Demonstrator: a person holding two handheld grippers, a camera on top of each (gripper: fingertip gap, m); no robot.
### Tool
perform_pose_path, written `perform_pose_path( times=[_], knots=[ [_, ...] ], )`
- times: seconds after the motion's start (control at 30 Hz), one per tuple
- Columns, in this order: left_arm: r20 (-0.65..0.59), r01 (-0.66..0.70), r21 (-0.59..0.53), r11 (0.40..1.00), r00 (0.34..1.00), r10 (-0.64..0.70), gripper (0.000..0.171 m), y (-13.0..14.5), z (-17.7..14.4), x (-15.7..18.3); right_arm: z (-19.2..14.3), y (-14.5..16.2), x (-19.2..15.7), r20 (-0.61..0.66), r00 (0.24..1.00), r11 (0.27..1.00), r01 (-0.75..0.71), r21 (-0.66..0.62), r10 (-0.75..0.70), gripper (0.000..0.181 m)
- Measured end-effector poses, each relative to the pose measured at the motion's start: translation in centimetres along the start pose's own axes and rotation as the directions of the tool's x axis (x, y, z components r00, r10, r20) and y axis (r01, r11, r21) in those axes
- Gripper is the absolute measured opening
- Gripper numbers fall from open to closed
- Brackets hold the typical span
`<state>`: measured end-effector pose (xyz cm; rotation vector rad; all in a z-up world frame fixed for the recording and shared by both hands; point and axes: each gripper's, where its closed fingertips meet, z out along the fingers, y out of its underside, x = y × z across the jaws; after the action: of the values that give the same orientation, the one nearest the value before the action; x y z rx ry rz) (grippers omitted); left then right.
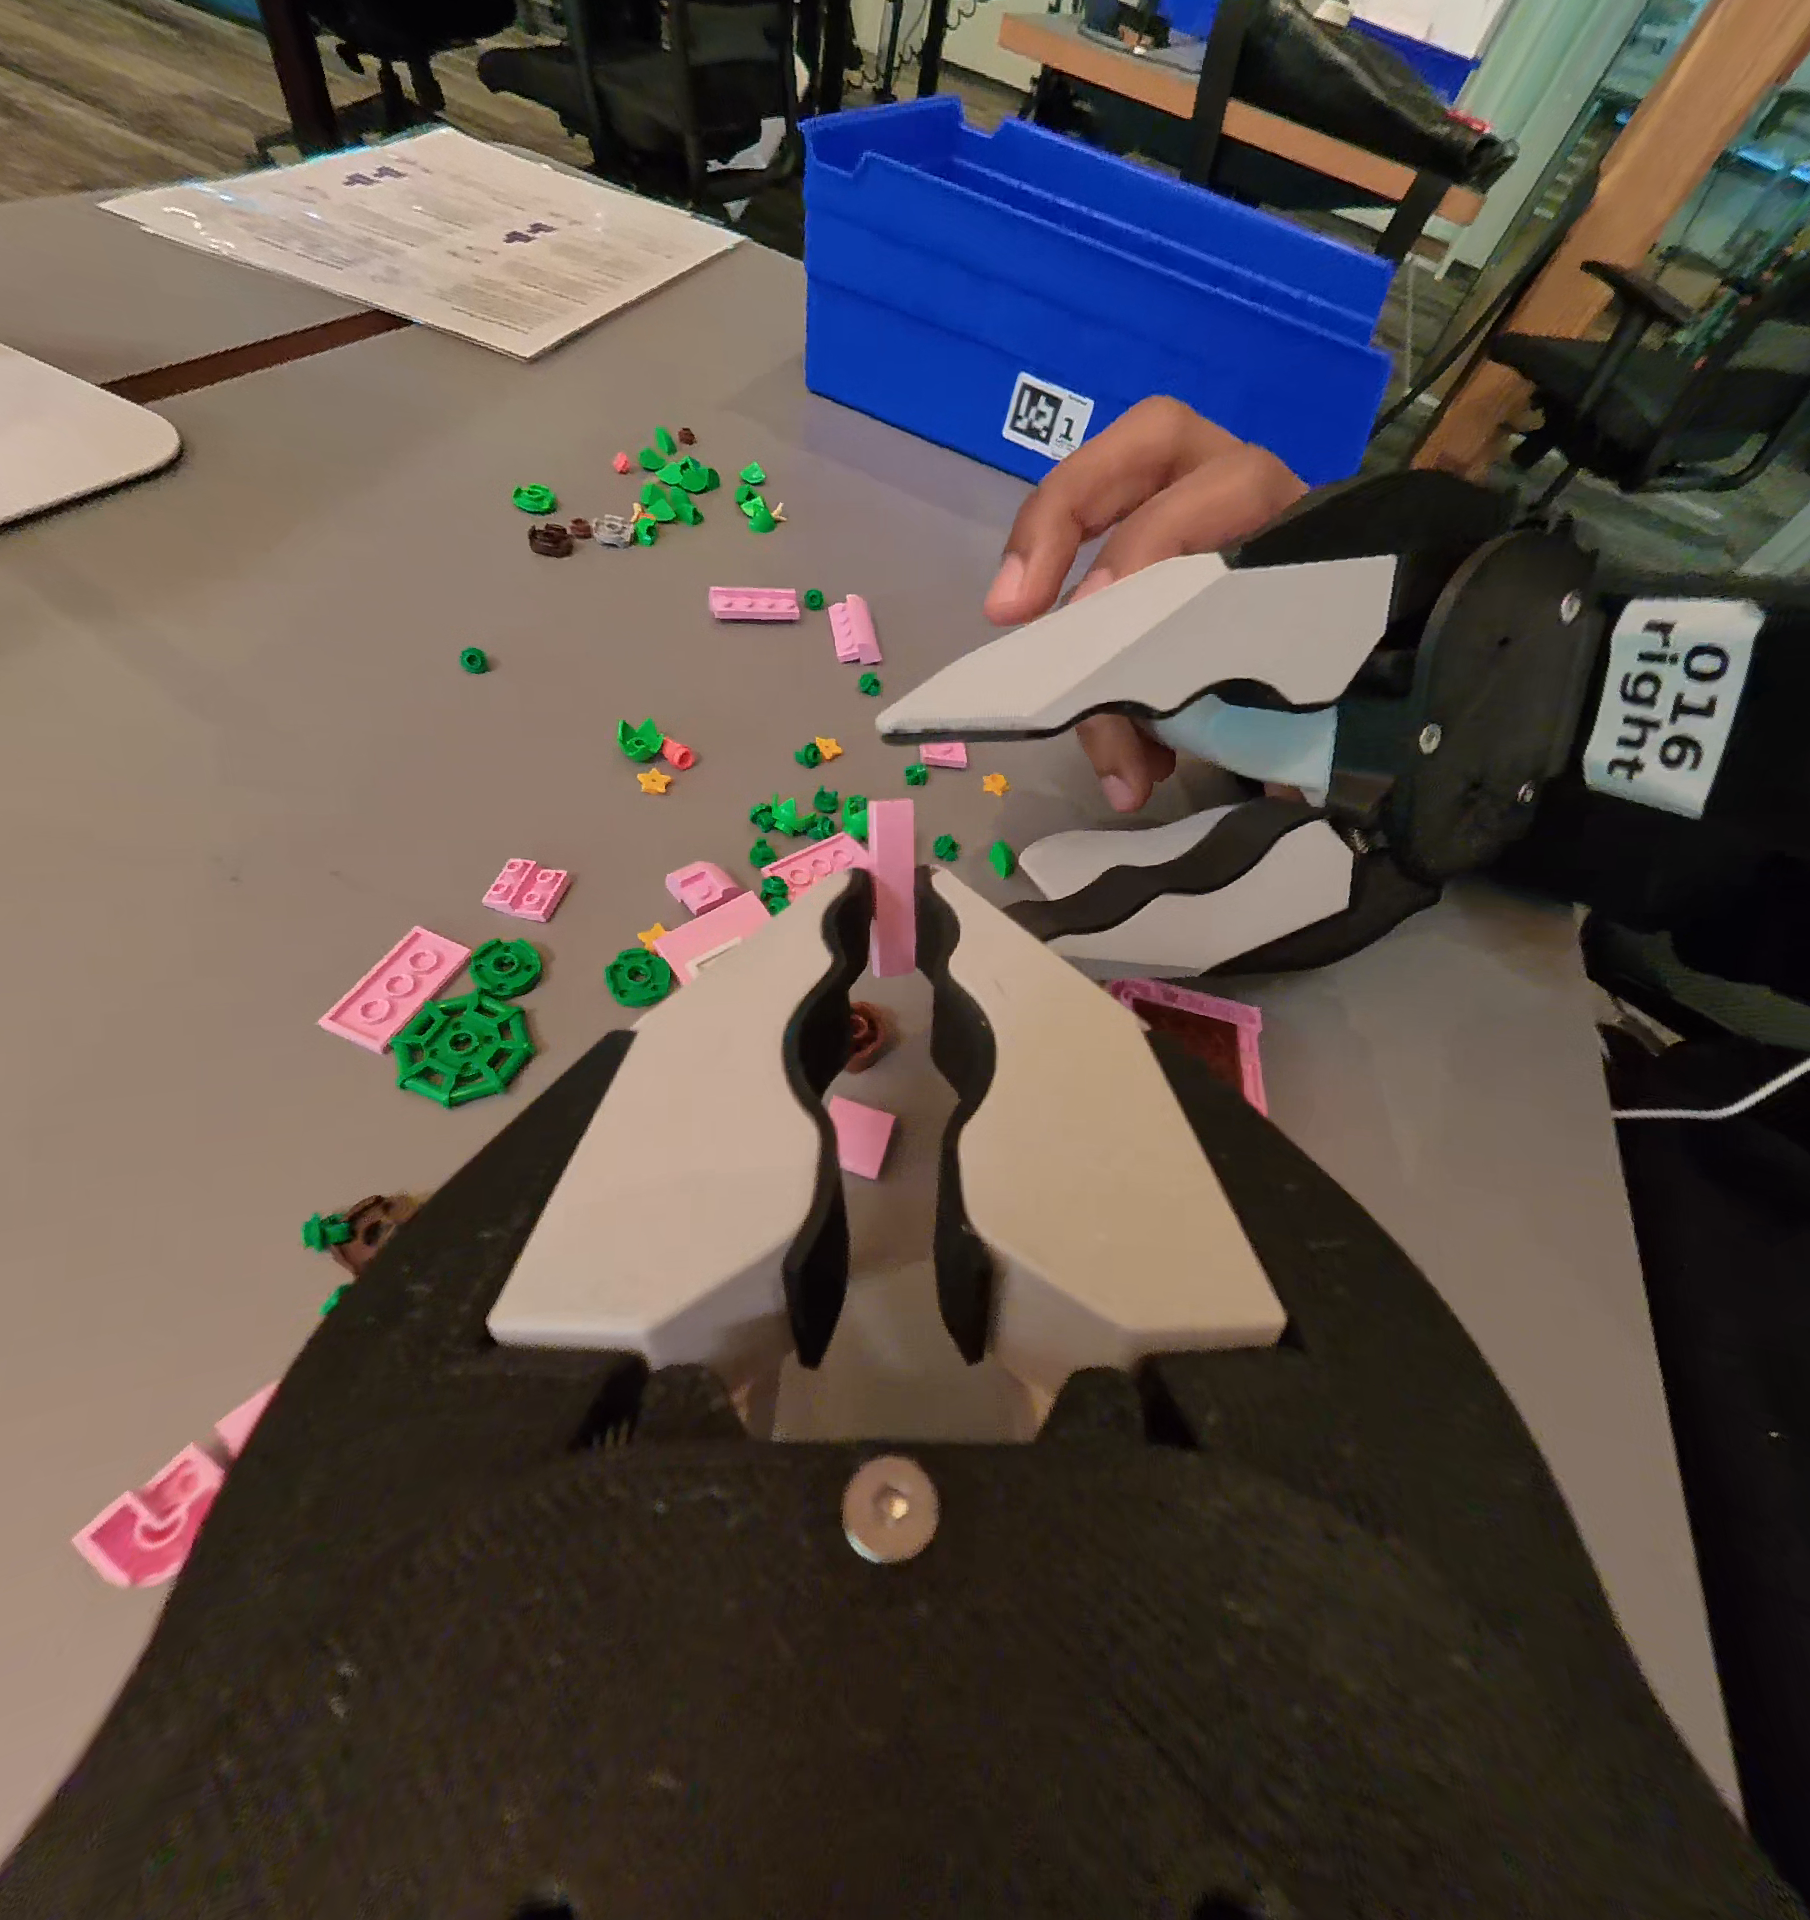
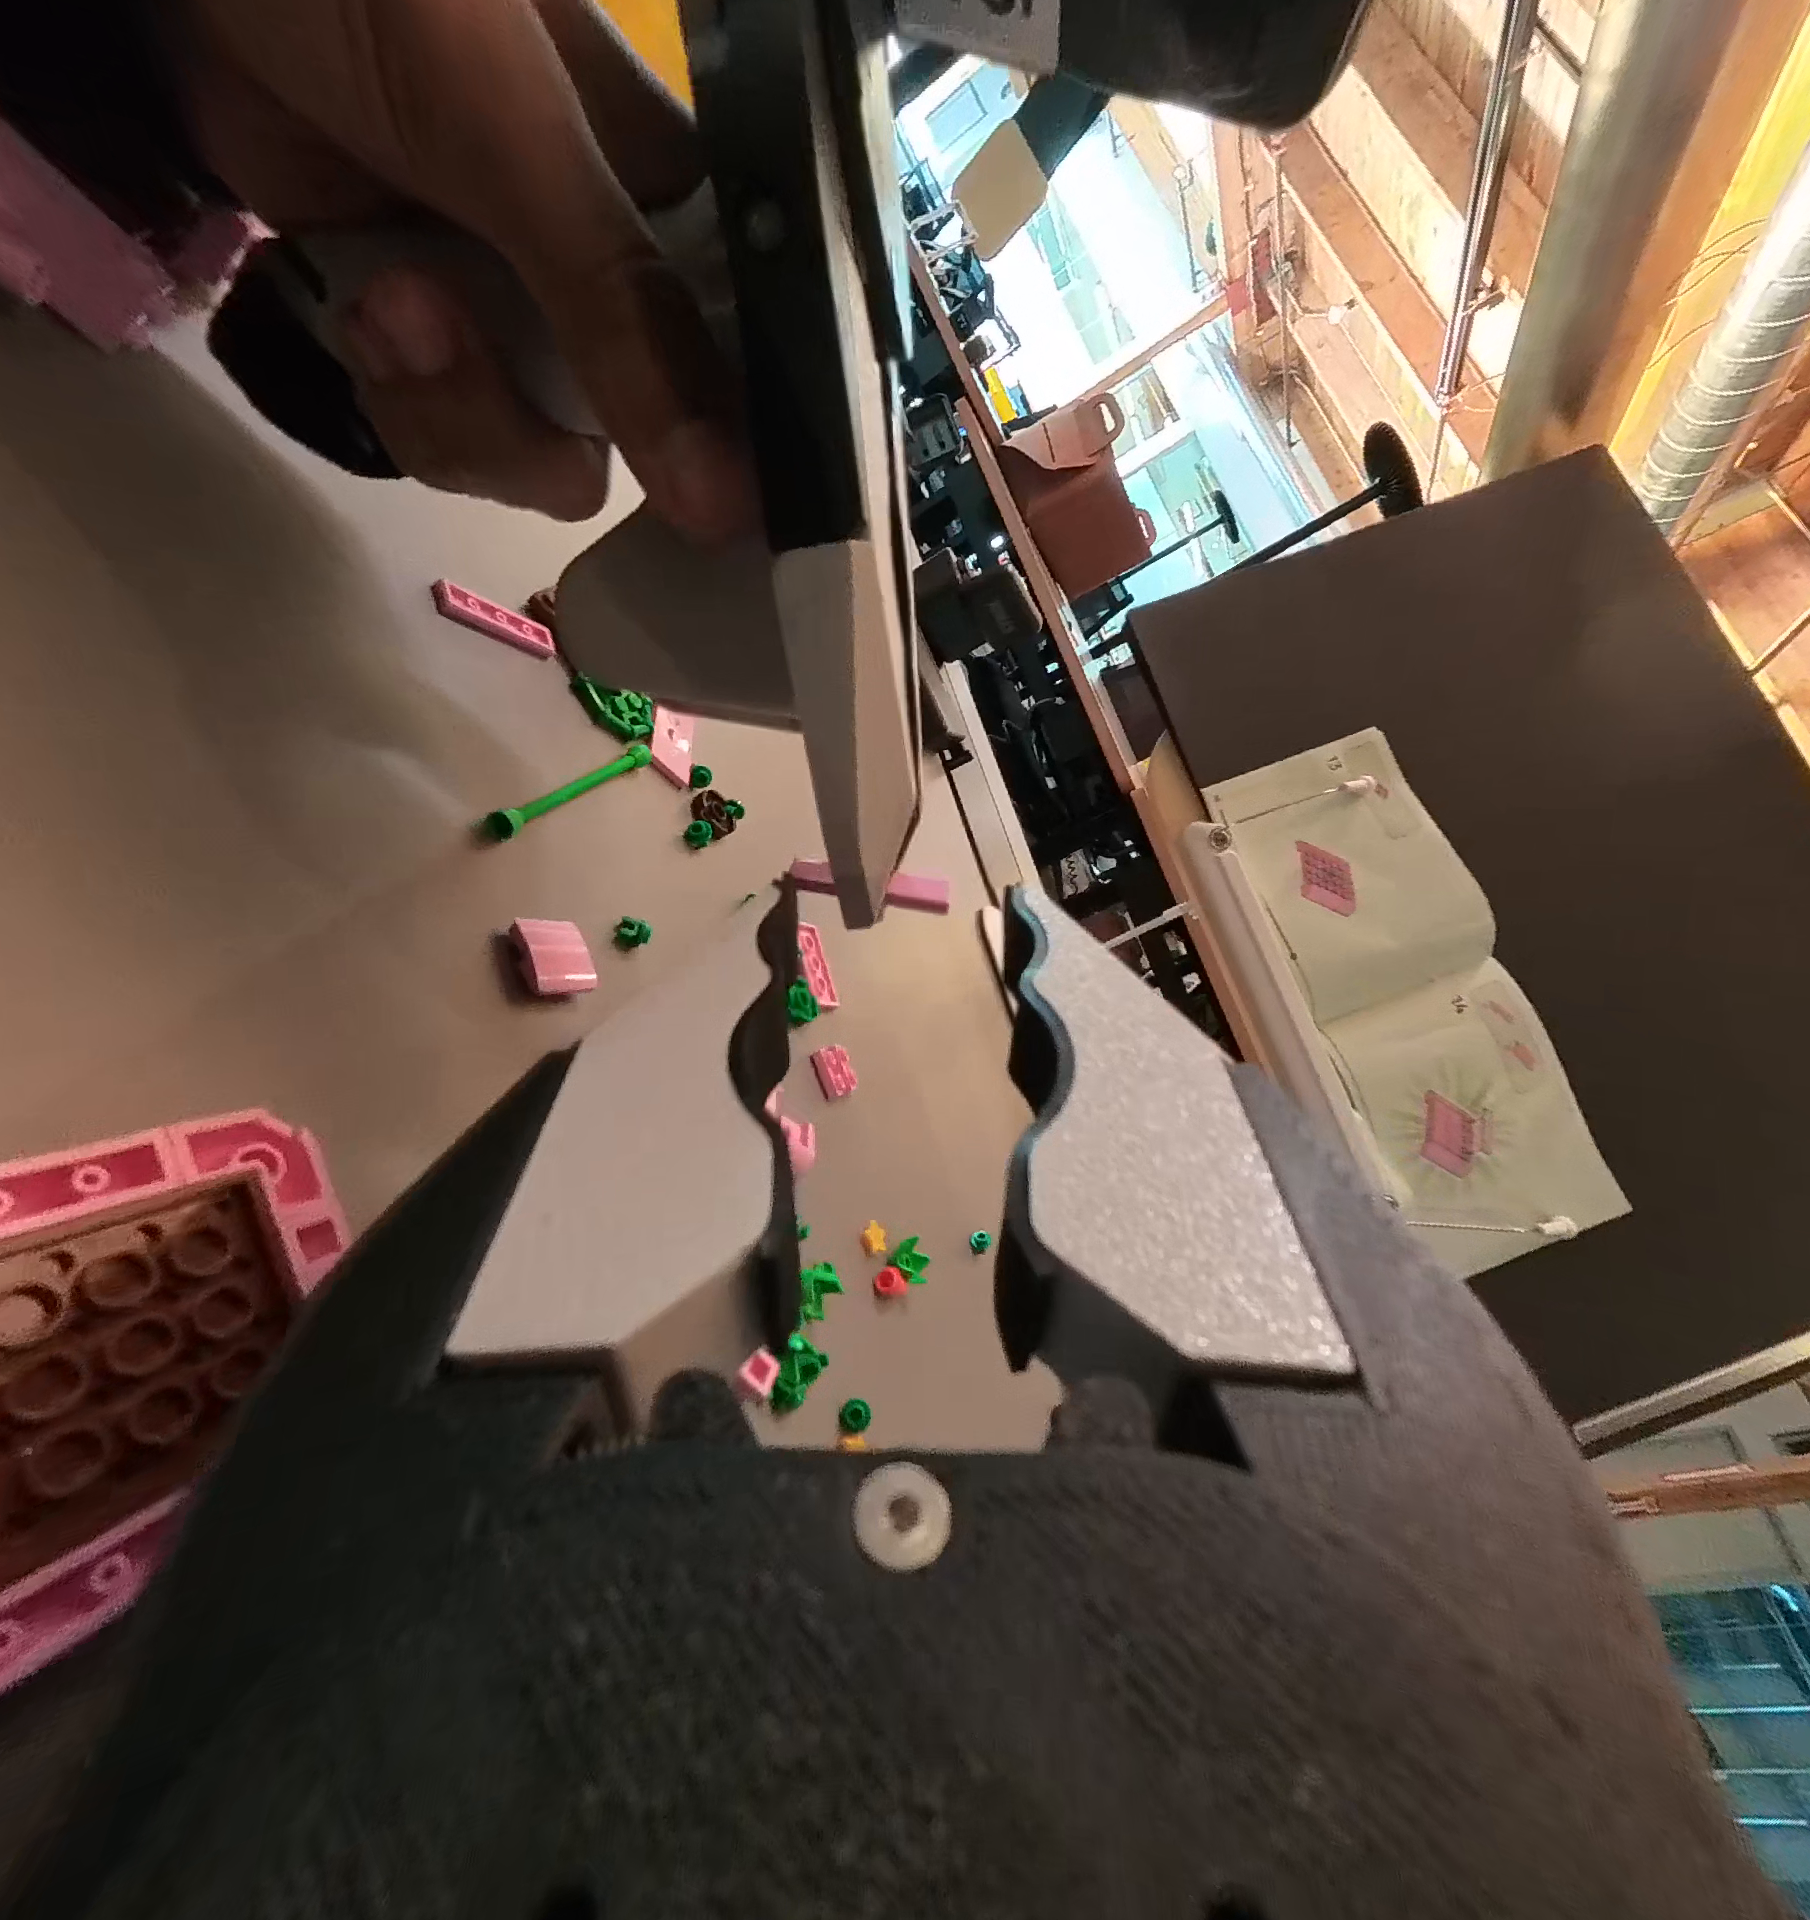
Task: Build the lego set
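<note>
**Pinching a pink plate upright**

Clamping my left tongs (image 1: pixel 893 883) on a narrow pink plate (image 1: pixel 892 883), I hold it on edge above the grey table (image 1: pixel 205 727). My right tongs (image 1: pixel 968 831) gape empty at three o'clock, just beside it. Loose green and pink pieces (image 1: pixel 672 488) scatter toward eleven o'clock; a blue bin (image 1: pixel 1067 270) sits at one.

My black right gripper (image 1: pixel 968 821) wears a white printed label on its body. The blue plastic bin (image 1: pixel 1077 301) has a white coded sticker on its front. An open pale instruction booklet (image 2: pixel 1400 997) shows page numbers, and a laminated sheet (image 1: pixel 433 234) has small print too blurred to read.
</note>
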<state>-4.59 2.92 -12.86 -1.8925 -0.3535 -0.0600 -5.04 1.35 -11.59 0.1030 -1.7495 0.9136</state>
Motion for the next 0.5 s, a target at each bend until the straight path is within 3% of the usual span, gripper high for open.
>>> perform_pose_path(
  times=[0.23,0.5],
  knots=[
    [-0.059,0.099,0.057,0.993,0.994,-0.096,0.007,-0.9,-0.5,0.1,0.1,-0.6,0.3,-0.027,0.999,0.999,-0.042,0.015,0.043,0.032],
    [-0.077,0.130,0.080,0.988,0.989,-0.124,0.007,-1.3,-0.6,0.2,0.2,-0.8,-0.1,0.036,0.976,0.976,-0.216,0.028,0.215,0.044]
  ],
)
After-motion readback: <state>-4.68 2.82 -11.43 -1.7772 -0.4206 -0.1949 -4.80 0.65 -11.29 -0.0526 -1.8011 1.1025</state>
